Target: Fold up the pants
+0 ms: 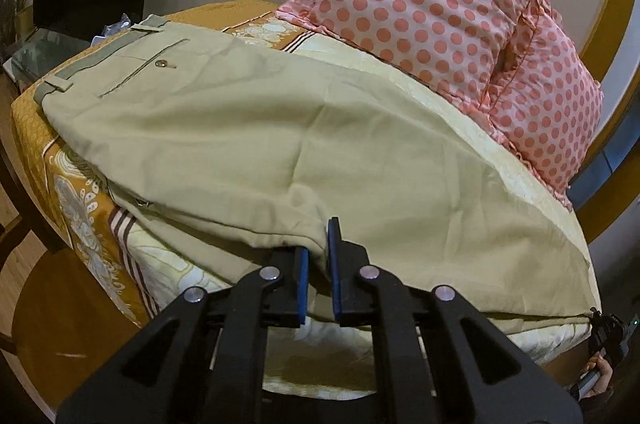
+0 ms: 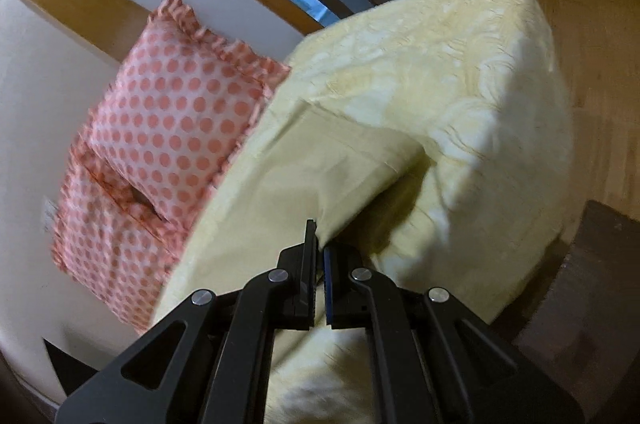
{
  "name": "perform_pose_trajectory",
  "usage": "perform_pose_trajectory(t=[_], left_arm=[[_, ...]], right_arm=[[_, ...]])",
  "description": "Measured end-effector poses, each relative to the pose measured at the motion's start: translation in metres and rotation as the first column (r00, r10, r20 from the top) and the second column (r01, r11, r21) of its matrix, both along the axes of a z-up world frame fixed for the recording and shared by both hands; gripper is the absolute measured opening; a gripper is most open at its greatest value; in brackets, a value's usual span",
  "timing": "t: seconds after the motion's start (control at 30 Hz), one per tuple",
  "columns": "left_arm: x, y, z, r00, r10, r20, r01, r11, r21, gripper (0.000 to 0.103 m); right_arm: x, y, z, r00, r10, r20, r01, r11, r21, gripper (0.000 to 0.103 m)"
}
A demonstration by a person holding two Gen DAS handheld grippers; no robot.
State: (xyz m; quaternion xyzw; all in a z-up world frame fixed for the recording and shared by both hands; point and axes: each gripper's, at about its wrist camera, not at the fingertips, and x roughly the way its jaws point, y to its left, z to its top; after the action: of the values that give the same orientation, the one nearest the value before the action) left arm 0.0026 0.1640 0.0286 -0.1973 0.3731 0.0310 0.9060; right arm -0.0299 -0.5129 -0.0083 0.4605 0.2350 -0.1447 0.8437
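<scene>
Beige pants [image 1: 248, 127] lie spread on the bed, waistband with belt loops and a buttoned back pocket at the far left. My left gripper [image 1: 318, 244] is shut on the near edge of a pant leg, fabric pinched between its blue pads. My right gripper [image 2: 318, 244] is shut on the hem corner of the pants [image 2: 304, 175] and holds it above the bed. In the left wrist view the right gripper [image 1: 604, 336] shows at the lower right, at the pants' hem corner.
Two pink polka-dot pillows [image 1: 432, 7] lean against the wall behind the pants; they also show in the right wrist view [image 2: 172, 127]. The bed has a pale yellow and orange patterned cover [image 1: 92, 199]. Wooden floor [image 2: 592, 63] lies beyond the bed's end.
</scene>
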Motion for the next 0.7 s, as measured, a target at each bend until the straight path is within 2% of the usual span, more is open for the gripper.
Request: perform_pose_trajectory(t=[0.03,0.07,0.13,0.17,0.2,0.23,0.27,0.33,0.43,0.57,0.6,0.67,0.7], left_arm=[[0.001,0.001,-0.002,1.0,-0.007,-0.009,0.007,1.0,0.002,0.012],[0.0,0.003,-0.004,1.0,-0.012,-0.008,0.012,1.0,0.0,0.013],[-0.005,0.003,-0.001,1.0,-0.011,0.007,0.011,1.0,0.012,0.027],[-0.007,0.002,0.001,1.0,-0.011,0.015,0.01,1.0,0.022,0.032],[-0.011,0.002,0.004,0.999,-0.013,0.029,0.012,1.0,0.028,0.043],[-0.017,0.003,0.008,0.999,-0.009,0.049,0.007,0.999,0.042,0.056],[-0.021,0.003,0.011,0.998,-0.004,0.066,0.001,0.999,0.051,0.06],[-0.027,0.003,0.016,0.996,-0.011,0.088,0.006,0.999,0.048,0.06],[-0.036,0.005,0.024,0.992,0.005,0.126,-0.011,0.999,0.053,0.064],[-0.047,0.01,0.037,0.978,0.038,0.206,-0.049,0.998,0.048,0.066],[-0.048,0.012,0.039,0.974,0.045,0.224,-0.057,0.997,0.046,0.069],[-0.047,0.016,0.041,0.968,0.061,0.242,-0.074,0.996,0.047,0.074],[-0.043,0.019,0.039,0.97,0.07,0.234,-0.083,0.995,0.048,0.075]], right_arm=[[-0.001,0.003,0.002,1.0,0.004,-0.014,-0.005,0.999,-0.032,0.004],[-0.007,0.006,0.007,1.0,-0.015,-0.018,0.014,0.998,-0.065,0.008],[-0.017,0.004,0.014,0.997,-0.07,-0.013,0.068,0.992,-0.103,0.03],[-0.024,0.002,0.019,0.993,-0.114,0.005,0.114,0.984,-0.134,0.05],[-0.029,-0.001,0.022,0.989,-0.147,0.013,0.147,0.976,-0.16,0.053],[-0.029,-0.004,0.023,0.987,-0.161,0.009,0.16,0.971,-0.177,0.053],[-0.027,-0.01,0.02,0.986,-0.165,-0.002,0.162,0.971,-0.174,0.052],[-0.02,-0.014,0.011,0.991,-0.135,-0.009,0.133,0.982,-0.131,0.052],[-0.011,0.001,0.013,0.995,-0.098,-0.025,0.092,0.978,-0.189,0.049],[-0.007,0.019,0.009,0.998,-0.058,-0.02,0.052,0.972,-0.229,0.032],[-0.004,0.018,0.008,0.999,-0.049,-0.017,0.044,0.973,-0.228,0.016],[0.003,0.014,0.003,1.0,-0.027,-0.01,0.024,0.98,-0.2,0.008],[0.006,0.015,0.006,1.0,-0.016,-0.005,0.015,0.977,-0.214,0.006]])
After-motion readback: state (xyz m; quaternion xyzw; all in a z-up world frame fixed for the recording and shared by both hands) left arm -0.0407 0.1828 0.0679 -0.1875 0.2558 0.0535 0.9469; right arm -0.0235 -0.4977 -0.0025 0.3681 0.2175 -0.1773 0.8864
